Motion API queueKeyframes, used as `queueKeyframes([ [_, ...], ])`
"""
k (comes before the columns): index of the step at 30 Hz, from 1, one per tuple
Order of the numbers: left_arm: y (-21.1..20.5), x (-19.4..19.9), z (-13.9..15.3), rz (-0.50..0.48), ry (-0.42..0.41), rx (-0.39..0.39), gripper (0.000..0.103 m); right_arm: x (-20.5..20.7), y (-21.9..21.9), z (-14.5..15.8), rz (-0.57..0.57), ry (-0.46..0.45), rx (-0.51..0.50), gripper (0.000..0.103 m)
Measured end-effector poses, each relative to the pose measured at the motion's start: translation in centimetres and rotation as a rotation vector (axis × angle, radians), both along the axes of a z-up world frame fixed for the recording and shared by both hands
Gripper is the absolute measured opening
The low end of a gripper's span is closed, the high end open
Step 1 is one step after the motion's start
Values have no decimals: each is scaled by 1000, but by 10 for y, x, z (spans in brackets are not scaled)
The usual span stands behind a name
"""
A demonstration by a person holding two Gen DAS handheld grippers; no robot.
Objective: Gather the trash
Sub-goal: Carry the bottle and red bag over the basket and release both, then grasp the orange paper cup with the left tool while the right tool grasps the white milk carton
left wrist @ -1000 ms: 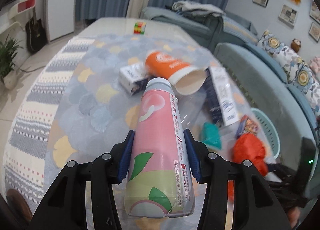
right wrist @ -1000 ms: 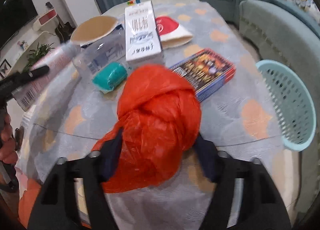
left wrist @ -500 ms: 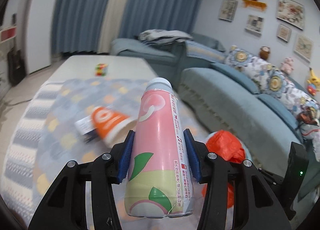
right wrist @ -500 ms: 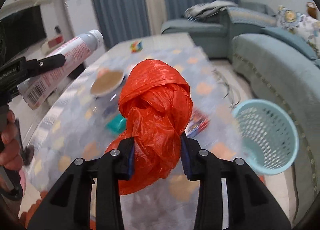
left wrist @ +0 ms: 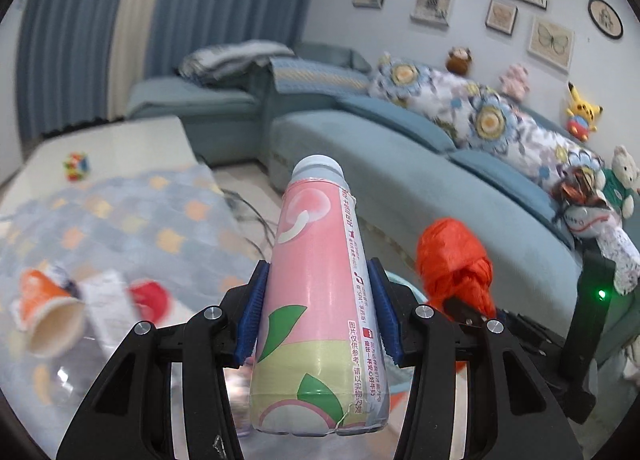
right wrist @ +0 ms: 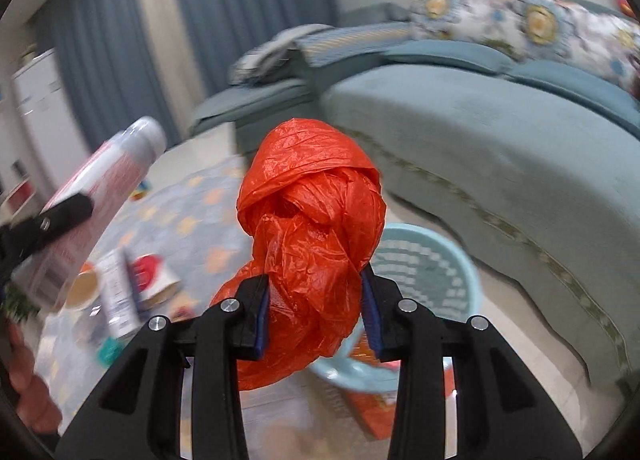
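Note:
My left gripper (left wrist: pixel 318 316) is shut on a pink drink bottle (left wrist: pixel 320 292), held up in the air, cap pointing away. The bottle also shows at the left of the right wrist view (right wrist: pixel 100 188). My right gripper (right wrist: pixel 316 312) is shut on a knotted orange plastic bag (right wrist: pixel 312 228), held above the near rim of a light blue basket (right wrist: pixel 436 260) on the floor. The bag also shows at the right of the left wrist view (left wrist: pixel 452 260).
A table with a patterned cloth (left wrist: pixel 120 228) lies to the left, holding an orange paper cup (left wrist: pixel 48 312), a white carton (left wrist: pixel 108 308) and a red cup (right wrist: pixel 150 272). A blue sofa (right wrist: pixel 500 132) with floral cushions runs along the right.
Both grippers have lifted and swung right, away from the table, with the bottle and bag still held. The basket now lies just beyond the bag.

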State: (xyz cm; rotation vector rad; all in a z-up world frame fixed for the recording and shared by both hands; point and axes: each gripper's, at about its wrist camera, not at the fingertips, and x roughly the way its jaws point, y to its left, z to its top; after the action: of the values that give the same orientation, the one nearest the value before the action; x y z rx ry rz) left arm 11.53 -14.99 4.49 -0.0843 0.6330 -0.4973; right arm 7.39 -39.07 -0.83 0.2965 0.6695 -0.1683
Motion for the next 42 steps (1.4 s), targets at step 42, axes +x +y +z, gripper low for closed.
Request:
queueKeyframes([
  [42, 142, -10, 0, 237, 79, -150, 71, 4, 123, 5, 245, -5, -59, 55],
])
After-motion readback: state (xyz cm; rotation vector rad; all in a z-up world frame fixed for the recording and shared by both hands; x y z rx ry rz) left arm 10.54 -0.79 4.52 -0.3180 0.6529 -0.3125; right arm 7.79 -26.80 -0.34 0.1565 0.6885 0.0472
